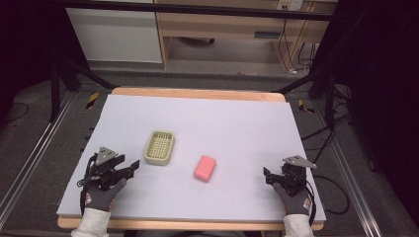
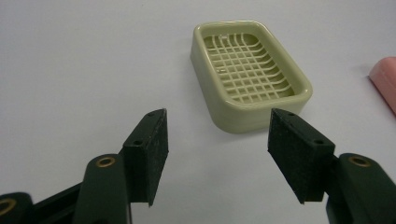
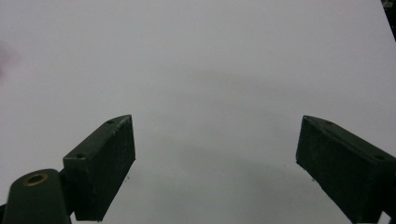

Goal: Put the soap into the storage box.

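Note:
A pale green soap dish (image 1: 159,147) with a grid bottom lies empty on the white table sheet (image 1: 222,123), left of centre. A pink soap bar (image 1: 205,168) lies flat to its right, apart from it. My left gripper (image 1: 129,170) rests open at the front left, its jaws pointing toward the dish. In the left gripper view the soap dish (image 2: 247,72) sits just beyond the open left gripper (image 2: 217,144), with an edge of the pink soap (image 2: 385,81) at the right. My right gripper (image 1: 269,177) is open at the front right; the right gripper (image 3: 215,158) holds nothing.
The sheet covers a wooden table whose front edge (image 1: 197,224) runs just below both gloved hands. Cables trail from each gripper. Black frame legs and floor cables stand beyond the table's sides, with wooden furniture (image 1: 222,24) at the back.

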